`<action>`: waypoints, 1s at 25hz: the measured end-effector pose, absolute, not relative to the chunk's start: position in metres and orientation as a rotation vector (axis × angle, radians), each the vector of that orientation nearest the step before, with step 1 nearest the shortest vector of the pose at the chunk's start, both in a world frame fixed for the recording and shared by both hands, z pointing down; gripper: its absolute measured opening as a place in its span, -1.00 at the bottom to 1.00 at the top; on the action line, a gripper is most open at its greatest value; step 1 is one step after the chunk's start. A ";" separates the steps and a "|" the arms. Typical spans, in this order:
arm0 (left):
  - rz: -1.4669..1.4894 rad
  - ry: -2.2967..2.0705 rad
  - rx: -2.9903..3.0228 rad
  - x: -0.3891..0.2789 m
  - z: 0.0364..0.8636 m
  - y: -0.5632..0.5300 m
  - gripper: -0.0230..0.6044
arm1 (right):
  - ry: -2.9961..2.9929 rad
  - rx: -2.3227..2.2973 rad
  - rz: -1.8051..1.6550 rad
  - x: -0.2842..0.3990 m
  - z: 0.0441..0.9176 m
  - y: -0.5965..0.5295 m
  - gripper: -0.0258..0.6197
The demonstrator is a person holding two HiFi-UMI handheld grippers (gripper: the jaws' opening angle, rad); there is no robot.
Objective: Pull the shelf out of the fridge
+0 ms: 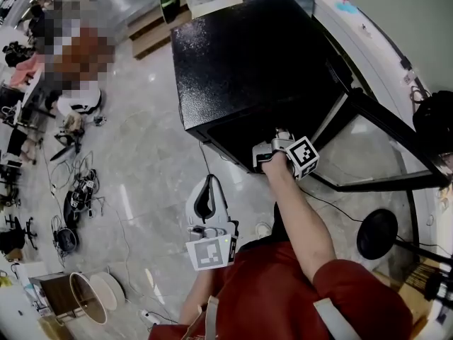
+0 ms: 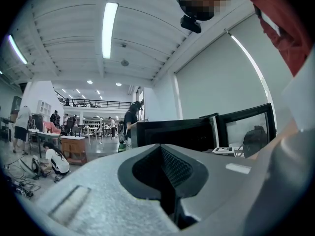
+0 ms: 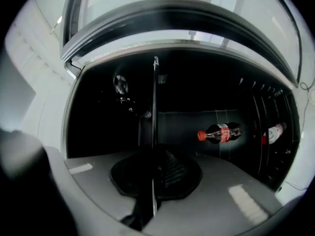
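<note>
Shelf (image 3: 155, 107): thin pane seen edge-on, a slim line running from the upper middle of the right gripper view down into the jaws; it sits inside the dark cavity of the fridge.
Right gripper (image 3: 153, 173): jaws pinched together on the near edge of the shelf; in the head view it (image 1: 281, 139) sits at centre frame, at the front lip of the fridge opening.
Left gripper (image 1: 207, 190): low in the head view, close to the person's red-sleeved body and well apart from the fridge; in its own view the jaws (image 2: 165, 178) are together with nothing between them.
Fridge (image 1: 248, 62): black cabinet filling the upper middle of the head view.
Glass door (image 1: 375, 144): swung open at right of the head view.
Cola bottle (image 3: 220, 132): red cap, in the cavity at right of centre in the right gripper view.
Second bottle (image 3: 272, 132): further right, beside the wire rails, small and dim.
</note>
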State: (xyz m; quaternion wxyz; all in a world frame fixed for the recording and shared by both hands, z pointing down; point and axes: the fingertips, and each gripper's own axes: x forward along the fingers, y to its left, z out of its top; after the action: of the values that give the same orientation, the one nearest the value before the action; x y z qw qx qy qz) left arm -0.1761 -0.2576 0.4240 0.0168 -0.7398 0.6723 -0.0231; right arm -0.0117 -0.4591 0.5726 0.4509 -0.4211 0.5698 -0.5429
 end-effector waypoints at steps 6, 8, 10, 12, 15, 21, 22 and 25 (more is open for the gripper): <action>-0.053 2.092 -2.311 -0.172 0.429 -0.249 -0.92 | 1.407 -1.036 -1.360 -0.004 0.575 -0.435 -0.88; -0.044 2.077 -2.322 -0.169 0.427 -0.247 -0.92 | 1.408 -1.030 -1.361 -0.001 0.573 -0.427 -0.88; -0.034 2.066 -2.331 -0.167 0.425 -0.244 -0.92 | 1.417 -1.021 -1.365 -0.001 0.569 -0.419 -0.88; -0.032 2.058 -2.341 -0.165 0.426 -0.241 -0.92 | 1.426 -1.014 -1.362 0.000 0.570 -0.410 -0.88; -0.017 2.037 -2.358 -0.159 0.427 -0.237 -0.92 | 1.429 -1.012 -1.351 0.007 0.572 -0.397 -0.88; -0.010 2.025 -2.373 -0.156 0.429 -0.225 -0.92 | 1.434 -1.005 -1.345 0.013 0.568 -0.368 -0.88; -0.011 2.028 -2.373 -0.157 0.430 -0.223 -0.92 | 1.440 -1.000 -1.338 0.014 0.568 -0.364 -0.88; -0.008 2.031 -2.380 -0.159 0.432 -0.216 -0.92 | 1.438 -1.006 -1.326 0.020 0.566 -0.348 -0.88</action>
State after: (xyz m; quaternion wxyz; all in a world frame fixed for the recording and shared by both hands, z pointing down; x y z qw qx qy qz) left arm -0.1586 -0.2155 0.4317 0.0063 -0.7606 0.6491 -0.0024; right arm 0.0196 -0.3482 0.5665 0.4538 -0.4074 0.5827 -0.5371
